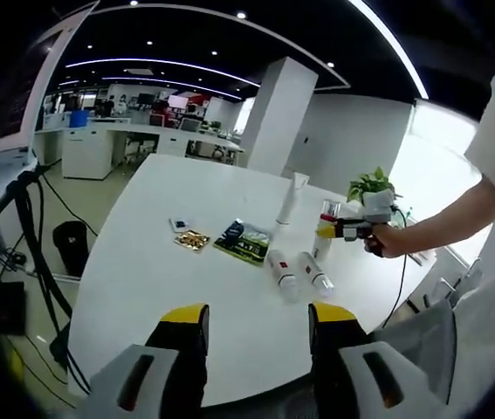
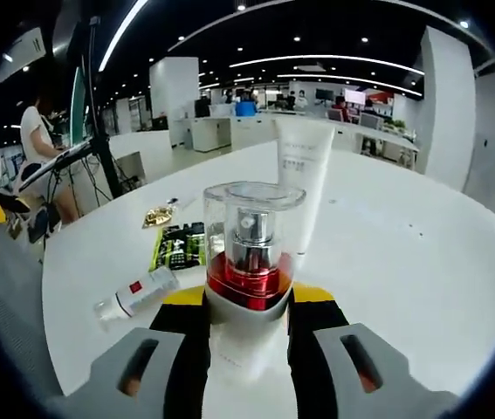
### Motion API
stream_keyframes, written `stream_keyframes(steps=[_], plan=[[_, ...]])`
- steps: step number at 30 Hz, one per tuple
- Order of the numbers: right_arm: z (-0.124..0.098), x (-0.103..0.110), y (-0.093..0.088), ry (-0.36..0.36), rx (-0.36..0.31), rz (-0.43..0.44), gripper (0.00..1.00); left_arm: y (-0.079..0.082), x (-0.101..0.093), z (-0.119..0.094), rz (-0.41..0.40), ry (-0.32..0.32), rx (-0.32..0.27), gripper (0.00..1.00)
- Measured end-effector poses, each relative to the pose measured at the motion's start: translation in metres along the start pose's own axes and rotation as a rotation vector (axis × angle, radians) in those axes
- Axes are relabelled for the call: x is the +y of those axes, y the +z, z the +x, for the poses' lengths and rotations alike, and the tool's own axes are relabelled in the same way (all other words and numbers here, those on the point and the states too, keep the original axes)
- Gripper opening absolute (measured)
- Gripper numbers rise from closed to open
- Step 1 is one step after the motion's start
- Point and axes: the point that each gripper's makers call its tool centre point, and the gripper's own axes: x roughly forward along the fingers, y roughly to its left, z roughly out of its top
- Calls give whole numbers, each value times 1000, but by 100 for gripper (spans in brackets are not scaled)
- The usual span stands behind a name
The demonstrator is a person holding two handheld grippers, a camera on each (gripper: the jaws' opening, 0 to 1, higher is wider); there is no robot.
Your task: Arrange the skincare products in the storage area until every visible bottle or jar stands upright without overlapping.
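Note:
My right gripper [image 2: 247, 303] is shut on a white pump bottle [image 2: 251, 249] with a clear cap and a red collar, held upright. Behind it a white tube [image 2: 303, 175] stands on its cap. A small white bottle [image 2: 138, 295] with a red label lies on its side to the left. In the left gripper view, my left gripper [image 1: 257, 325] hangs open over the near table edge, holding nothing. Two white bottles [image 1: 282, 269] [image 1: 318, 273] lie side by side past it. The right gripper [image 1: 345, 229] with its pump bottle [image 1: 322, 246] is just beyond them, beside the tube [image 1: 289, 202].
On the white round table [image 1: 160, 288] lie a dark green packet [image 1: 244, 241], a gold packet [image 1: 192, 239] and a small card [image 1: 180, 223]. A potted plant [image 1: 371, 185] stands at the far right. A tripod and cables [image 1: 33, 253] stand left of the table. A person [image 2: 42, 144] stands at a desk.

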Motion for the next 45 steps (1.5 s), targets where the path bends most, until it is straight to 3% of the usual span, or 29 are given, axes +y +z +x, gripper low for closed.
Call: stream_keyframes(steps=[8, 14, 19, 33, 38, 43, 45], plan=[[-12, 9, 0, 9, -88, 28, 31, -3, -2, 2, 14, -10, 17, 47], [-15, 13, 1, 22, -119, -12, 32, -5, -4, 3, 22, -18, 28, 47], [-14, 13, 5, 7, -144, 7, 32, -4, -3, 2, 26, -12, 18, 47], [-14, 13, 8, -12, -175, 25, 33, -6, -5, 3, 33, -27, 33, 47], [-13, 10, 10, -35, -173, 72, 33, -7, -5, 3, 33, -25, 36, 47], [-12, 13, 10, -37, -171, 45, 33, -7, -6, 2, 35, -28, 38, 47], [-14, 18, 9, -26, -165, -8, 33, -6, -6, 2, 35, -27, 35, 47]])
